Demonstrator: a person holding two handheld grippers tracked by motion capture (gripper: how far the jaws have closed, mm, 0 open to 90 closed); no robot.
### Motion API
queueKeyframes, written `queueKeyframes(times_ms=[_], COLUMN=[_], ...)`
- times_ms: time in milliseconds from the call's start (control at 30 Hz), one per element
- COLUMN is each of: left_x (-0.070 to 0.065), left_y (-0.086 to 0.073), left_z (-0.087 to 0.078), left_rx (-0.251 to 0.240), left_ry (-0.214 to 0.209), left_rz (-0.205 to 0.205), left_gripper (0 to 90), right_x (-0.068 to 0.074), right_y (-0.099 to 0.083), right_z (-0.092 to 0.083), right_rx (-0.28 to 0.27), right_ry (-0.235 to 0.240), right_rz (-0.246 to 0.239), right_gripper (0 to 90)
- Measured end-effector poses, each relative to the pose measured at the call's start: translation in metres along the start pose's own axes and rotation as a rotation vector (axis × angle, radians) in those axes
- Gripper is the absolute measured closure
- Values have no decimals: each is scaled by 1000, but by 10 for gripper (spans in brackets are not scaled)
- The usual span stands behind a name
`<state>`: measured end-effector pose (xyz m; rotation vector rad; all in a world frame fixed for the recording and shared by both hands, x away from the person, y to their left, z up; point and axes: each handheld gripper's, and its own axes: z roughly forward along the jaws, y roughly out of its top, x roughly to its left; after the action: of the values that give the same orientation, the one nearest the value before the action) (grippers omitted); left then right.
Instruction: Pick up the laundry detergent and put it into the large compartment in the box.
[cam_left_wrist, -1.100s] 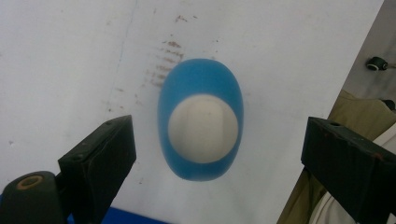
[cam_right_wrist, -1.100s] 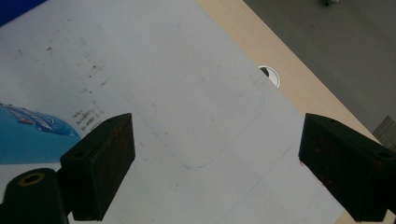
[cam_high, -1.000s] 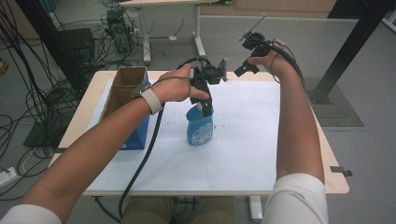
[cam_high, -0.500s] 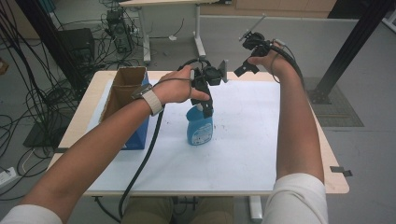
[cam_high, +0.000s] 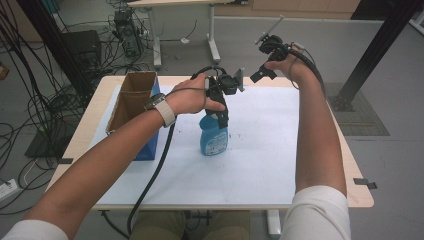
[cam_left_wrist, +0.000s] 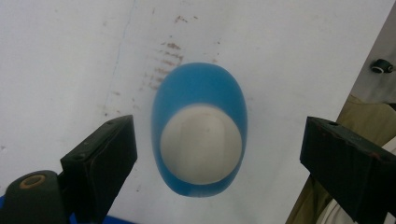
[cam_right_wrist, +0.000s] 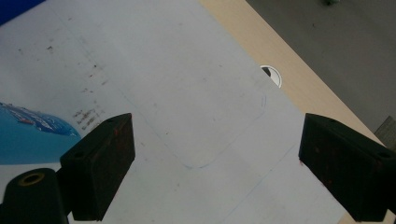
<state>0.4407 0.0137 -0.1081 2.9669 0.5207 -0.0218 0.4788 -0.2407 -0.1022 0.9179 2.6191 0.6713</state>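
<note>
Bottle (cam_high: 213, 137), blue, white-capped: upright mid-table (cam_high: 260, 165), beside cardboard box (cam_high: 131, 102). Left gripper (cam_left_wrist: 212, 154) directly above, jaws spread, flanking cap without contact. Lower straight, centre neck between pads, close squarely. Right gripper (cam_right_wrist: 215, 163) idle over far corner, jaws spread, holding nothing.

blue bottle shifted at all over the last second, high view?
No. The blue bottle stands upright at the same spot on the white mat, equally far right of the cardboard box. The left gripper hangs over its top, jaws open.
</note>
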Motion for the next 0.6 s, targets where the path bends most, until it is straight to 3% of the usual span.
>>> queueKeyframes(times_ms=[167,300,600], left_x=[0,-1,-1], left_y=[-1,2,4], left_z=[6,9,17], left_rx=[-11,0,8], left_ry=[-8,-1,6], left_rz=[-17,0,-3], left_gripper=[113,113,117], right_x=[0,1,0], right_y=[0,1,1], right_z=[0,1,2], right_rx=[-1,-1,-3], right_ry=[0,1,3], right_rz=[1,0,-3], right_gripper=[108,108,108])
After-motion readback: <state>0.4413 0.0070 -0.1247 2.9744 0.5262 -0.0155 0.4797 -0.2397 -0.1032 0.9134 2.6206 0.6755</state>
